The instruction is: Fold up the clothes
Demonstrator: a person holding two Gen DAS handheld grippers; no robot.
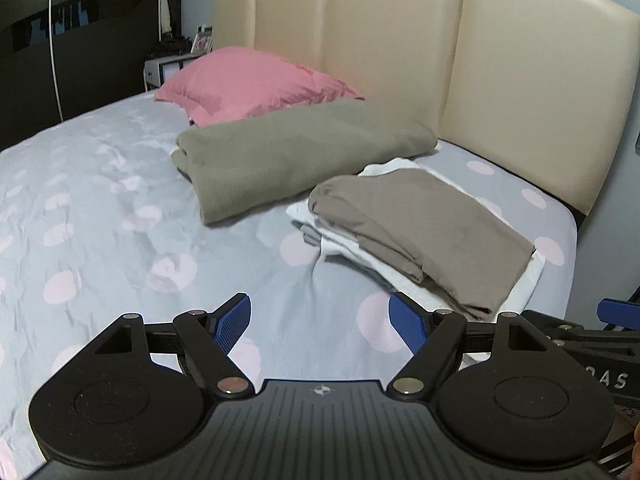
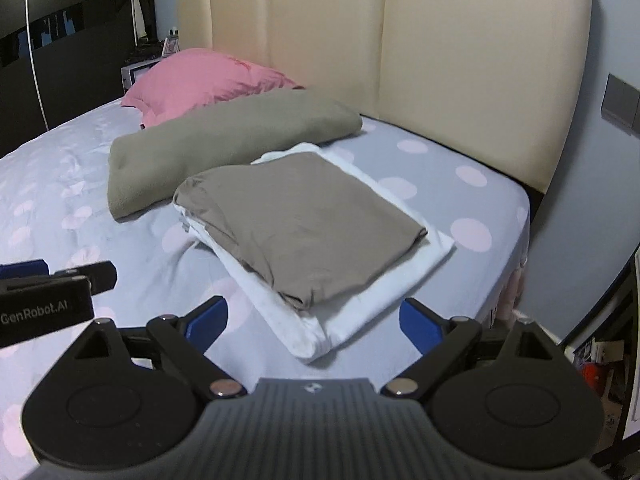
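Observation:
A folded taupe garment lies on top of a folded white garment on the bed, near its right edge. A folded olive blanket lies behind them. My left gripper is open and empty above the sheet, left of the pile. My right gripper is open and empty, just in front of the white garment's near corner. Part of the right gripper shows in the left wrist view, and part of the left gripper shows in the right wrist view.
The bed has a grey sheet with pink dots, a pink pillow and a cream padded headboard. A bedside stand is at the far left. The bed's right edge drops to a cluttered floor.

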